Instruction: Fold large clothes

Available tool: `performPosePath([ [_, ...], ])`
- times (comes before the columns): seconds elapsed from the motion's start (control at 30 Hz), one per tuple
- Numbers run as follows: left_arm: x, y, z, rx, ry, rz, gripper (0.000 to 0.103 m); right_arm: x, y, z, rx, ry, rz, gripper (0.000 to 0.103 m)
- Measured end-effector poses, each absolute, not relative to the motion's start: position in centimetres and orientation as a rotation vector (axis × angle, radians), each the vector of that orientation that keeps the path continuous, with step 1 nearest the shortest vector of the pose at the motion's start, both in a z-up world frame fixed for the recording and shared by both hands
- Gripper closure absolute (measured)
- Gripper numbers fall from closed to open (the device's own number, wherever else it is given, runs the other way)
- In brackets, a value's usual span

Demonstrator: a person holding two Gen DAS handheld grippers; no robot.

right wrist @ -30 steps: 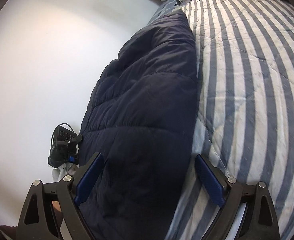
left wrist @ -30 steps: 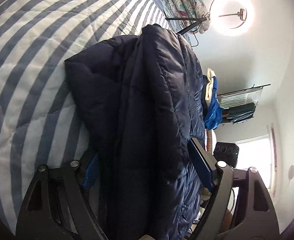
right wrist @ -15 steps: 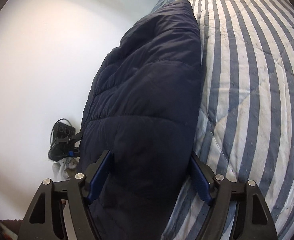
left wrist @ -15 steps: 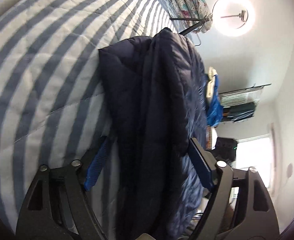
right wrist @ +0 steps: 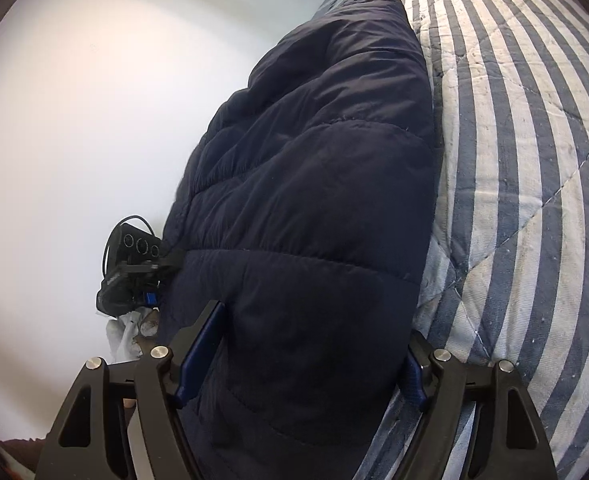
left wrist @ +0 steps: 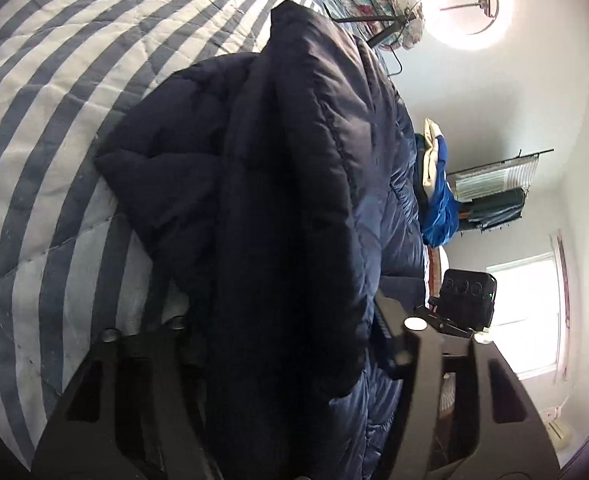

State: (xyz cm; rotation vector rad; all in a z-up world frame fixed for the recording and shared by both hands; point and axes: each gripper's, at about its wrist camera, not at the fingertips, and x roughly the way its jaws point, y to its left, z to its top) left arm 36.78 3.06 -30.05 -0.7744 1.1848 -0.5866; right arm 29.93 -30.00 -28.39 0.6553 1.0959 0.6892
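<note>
Left side first: navy quilted puffer jacket [left wrist: 294, 200] bunched thick between the jaws of the left gripper [left wrist: 286, 344], jaws closing, padded fabric swallowing both fingers so that pad contact cannot be told. Long axis running straight ahead from the jaws, up the striped bedspread [left wrist: 54, 120] toward a ring light [left wrist: 468, 4] at the far end. Open striped quilt to the picture's left of the jacket, plenty of room there to lay a fold over. To the picture's right, only the bed edge, a blue garment pile [left wrist: 438, 208] and a window beyond.

Over to the right gripper [right wrist: 298, 356]: jaws closing too, same jacket [right wrist: 314, 180] between the blue pads, which sit against its flanks; looks like a grasp forming on the hem end. Jacket lying lengthwise away from the jaws, along the bed's edge with bare wall to the picture's left. Free bedspread [right wrist: 534, 160] to the picture's right. Both grippers equally near, both at the near end. Likely call: fold toward the open quilt, not the edge.
</note>
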Motion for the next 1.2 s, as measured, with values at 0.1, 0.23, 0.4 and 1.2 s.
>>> performPosePath([
  [0.1, 36.6, 2.5, -29.0, -0.721, 1.171, -0.559, 0.061, 29.7, -29.3, -27.9, 0.634, 1.099, 0.673, 0.04],
  [0.23, 36.2, 1.2, -27.6, -0.636, 1.144, -0.536, 0.069, 29.4, -28.5, -26.6, 0.561, 1.084, 0.636, 0.059],
  [0.4, 34.7, 0.4, -26.0, -0.581, 1.114, -0.518, 0.074, 28.9, -25.7, -23.7, 0.391, 1.08, 0.565, 0.074],
  [1.2, 28.3, -8.1, -16.3, -0.488, 1.005, -0.684, 0.076, 21.6, -28.0, -12.1, 0.056, 0.943, 0.389, 0.08],
])
